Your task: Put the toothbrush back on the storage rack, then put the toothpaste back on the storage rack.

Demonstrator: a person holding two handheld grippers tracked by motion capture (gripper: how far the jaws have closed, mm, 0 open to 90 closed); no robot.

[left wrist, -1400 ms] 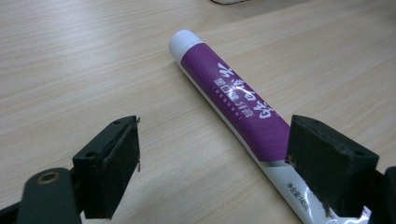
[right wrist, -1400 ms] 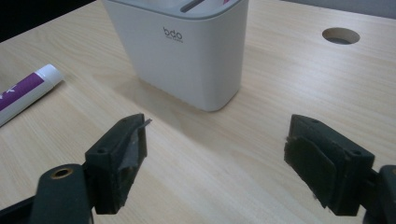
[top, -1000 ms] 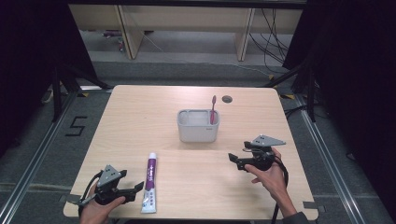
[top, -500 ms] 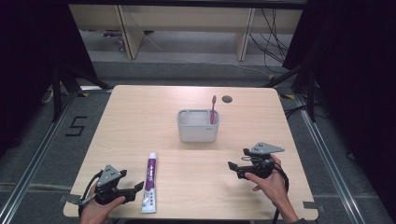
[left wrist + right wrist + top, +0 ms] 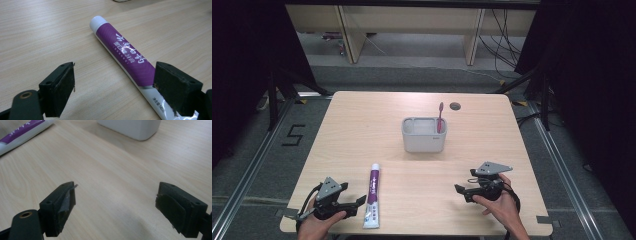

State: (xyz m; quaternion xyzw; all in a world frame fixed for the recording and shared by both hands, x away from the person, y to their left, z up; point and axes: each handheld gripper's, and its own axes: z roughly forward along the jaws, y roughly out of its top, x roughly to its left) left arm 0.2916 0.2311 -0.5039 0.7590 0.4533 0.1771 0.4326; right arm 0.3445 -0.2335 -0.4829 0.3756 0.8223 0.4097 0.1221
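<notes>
A purple and white toothpaste tube (image 5: pixel 372 194) lies flat near the table's front edge, cap end pointing away from me. My left gripper (image 5: pixel 357 202) stands open just left of it; in the left gripper view the tube (image 5: pixel 127 55) runs past the right jaw, untouched. A white holder (image 5: pixel 424 134) stands mid-table with a pink toothbrush (image 5: pixel 440 116) upright in its right end. My right gripper (image 5: pixel 460 191) is open at the front right, low over bare wood, with nothing between its jaws (image 5: pixel 117 207). The holder's base (image 5: pixel 130 128) lies ahead of it.
The wooden table (image 5: pixel 362 130) has a small round cable hole (image 5: pixel 455 106) at the back. Metal rails and a floor marking "5" (image 5: pixel 293 135) flank the left side. Shelving and cables stand behind the table.
My right gripper has drawn back toward the front edge and sunk lower over the table. The left gripper and the tube have stayed put.
</notes>
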